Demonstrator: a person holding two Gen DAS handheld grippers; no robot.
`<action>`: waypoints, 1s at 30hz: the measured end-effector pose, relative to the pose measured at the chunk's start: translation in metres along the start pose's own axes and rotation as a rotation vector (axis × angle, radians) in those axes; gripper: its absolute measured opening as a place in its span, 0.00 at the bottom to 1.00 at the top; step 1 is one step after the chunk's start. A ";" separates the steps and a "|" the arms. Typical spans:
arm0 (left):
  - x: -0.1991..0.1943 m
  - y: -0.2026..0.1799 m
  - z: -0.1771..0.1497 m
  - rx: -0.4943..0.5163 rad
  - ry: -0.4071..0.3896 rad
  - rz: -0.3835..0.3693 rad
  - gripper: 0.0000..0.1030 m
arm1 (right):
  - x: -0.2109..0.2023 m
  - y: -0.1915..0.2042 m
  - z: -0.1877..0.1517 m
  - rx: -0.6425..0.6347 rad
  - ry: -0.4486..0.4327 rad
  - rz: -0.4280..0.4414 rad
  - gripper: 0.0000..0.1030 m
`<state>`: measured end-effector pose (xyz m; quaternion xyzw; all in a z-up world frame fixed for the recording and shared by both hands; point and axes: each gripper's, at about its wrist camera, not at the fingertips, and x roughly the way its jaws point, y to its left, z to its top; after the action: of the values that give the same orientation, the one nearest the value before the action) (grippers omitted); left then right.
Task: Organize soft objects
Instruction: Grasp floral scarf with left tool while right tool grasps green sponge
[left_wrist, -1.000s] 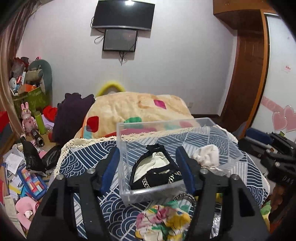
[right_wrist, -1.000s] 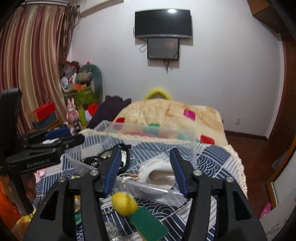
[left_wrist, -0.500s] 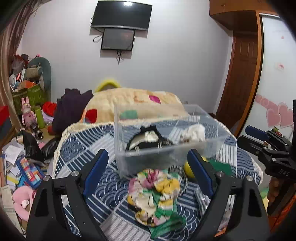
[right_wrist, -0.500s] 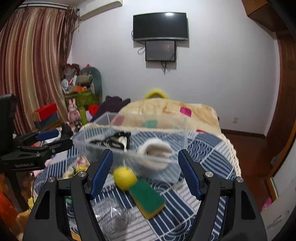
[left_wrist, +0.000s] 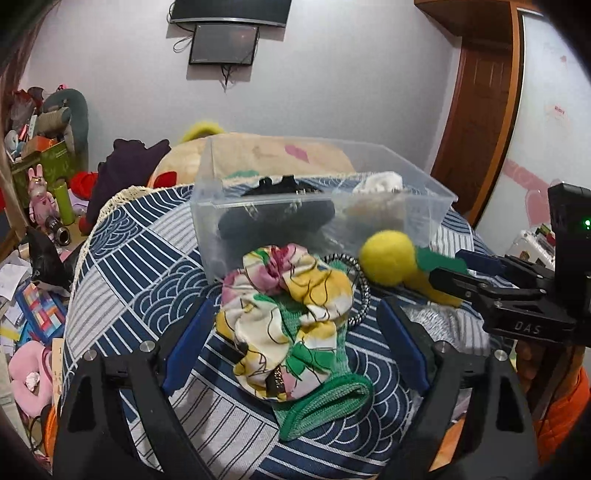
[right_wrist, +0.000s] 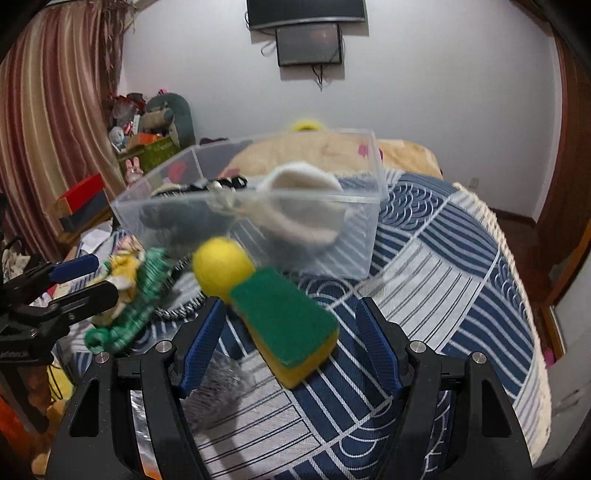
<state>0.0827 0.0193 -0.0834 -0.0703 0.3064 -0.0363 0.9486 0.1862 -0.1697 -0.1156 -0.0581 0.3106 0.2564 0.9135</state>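
Observation:
A clear plastic box (left_wrist: 424, 221) stands on the blue patterned cloth and holds a black item (left_wrist: 277, 218) and a white soft item (left_wrist: 380, 182). In front of it lie a floral scrunchie (left_wrist: 288, 317) on a green knit cloth (left_wrist: 325, 402), a yellow ball (left_wrist: 388, 258) and a green-and-yellow sponge (right_wrist: 288, 325). My left gripper (left_wrist: 295, 343) is open, its fingers either side of the scrunchie. My right gripper (right_wrist: 291, 339) is open, its fingers either side of the sponge. The box (right_wrist: 354, 236) and the ball (right_wrist: 221, 266) also show in the right wrist view.
A black-and-white braided band (left_wrist: 360, 295) lies beside the scrunchie. A grey fuzzy item (right_wrist: 218, 391) lies at the near edge. A patterned quilt (left_wrist: 258, 155) lies behind the box. Toys and boxes crowd the floor (left_wrist: 37, 258) on the left. A wooden door (left_wrist: 476, 122) stands at the right.
Both grippers have drawn back from above the box and dropped low. The left gripper now brackets the scrunchie and the right brackets the sponge. Both have opened wider.

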 end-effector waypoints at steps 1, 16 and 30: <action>0.002 0.000 0.000 0.000 0.000 0.006 0.87 | 0.001 -0.001 -0.002 0.005 0.004 -0.001 0.68; 0.004 0.004 -0.014 0.014 0.018 -0.020 0.44 | -0.018 -0.007 -0.010 0.019 -0.032 0.027 0.40; -0.034 0.018 0.004 -0.032 -0.092 -0.019 0.22 | -0.052 -0.005 0.005 0.007 -0.141 -0.001 0.40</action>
<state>0.0578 0.0410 -0.0632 -0.0898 0.2623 -0.0373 0.9601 0.1564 -0.1950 -0.0805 -0.0367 0.2463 0.2582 0.9334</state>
